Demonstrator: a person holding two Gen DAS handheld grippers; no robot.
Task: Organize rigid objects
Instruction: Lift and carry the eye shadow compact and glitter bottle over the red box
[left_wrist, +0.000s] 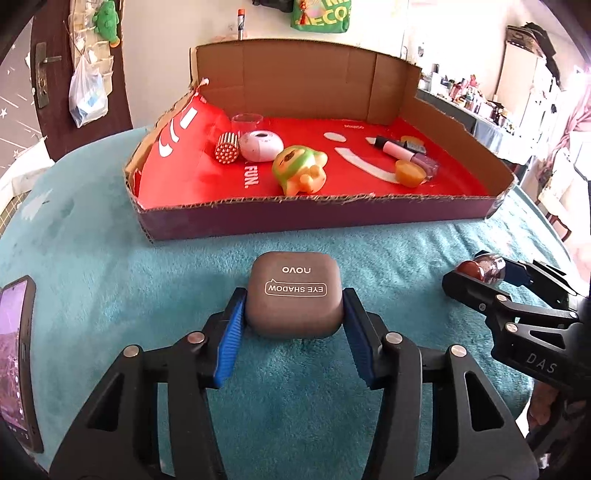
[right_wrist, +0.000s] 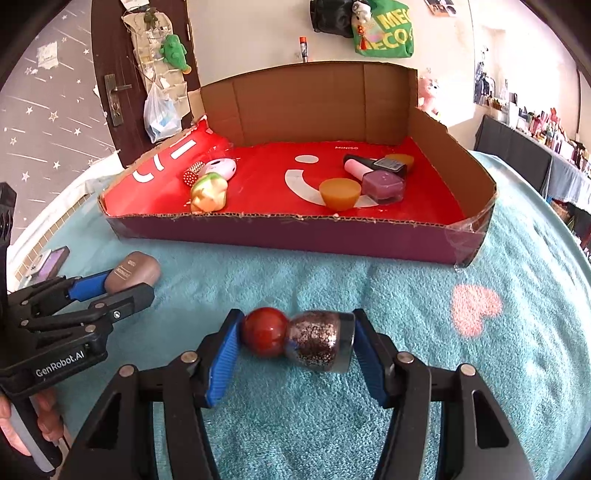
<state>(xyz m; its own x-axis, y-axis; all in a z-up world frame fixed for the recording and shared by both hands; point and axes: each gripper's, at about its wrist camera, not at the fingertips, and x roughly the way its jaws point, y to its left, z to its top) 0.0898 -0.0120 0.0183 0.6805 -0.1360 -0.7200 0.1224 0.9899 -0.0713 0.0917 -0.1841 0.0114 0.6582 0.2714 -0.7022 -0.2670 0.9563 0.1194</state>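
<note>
While both grippers sat low over the towel (left_wrist: 110, 258), each had a loose item between its pads, ready for the box (left_wrist: 314, 218). The left gripper (left_wrist: 293, 317) was partly closed across the short width of the compact (left_wrist: 293, 295), blue pads against its two sides; the case lay flat on the towel, lid up, just short of the box's near wall. That sideways hold suited a smooth rounded case, which I judged would slip if pinched at a corner.

The right gripper (right_wrist: 297, 341) was also partly closed, clamping the bottle (right_wrist: 319, 341) end to end: one pad on its red cap (right_wrist: 265, 331), the other on its base. The bottle lay on its side, and whether it touched the towel or hung just clear I could not quite tell.

Inside the box, on a red liner, things already lay in two groups: a toy (left_wrist: 299, 168), a white case (left_wrist: 261, 144) and a beaded cylinder (left_wrist: 226, 147) at the left, polish bottles (right_wrist: 382, 184) and an orange cup (right_wrist: 340, 192) at the right. By that sorting, I judged the bottle belonged with the right-hand cosmetics.
</note>
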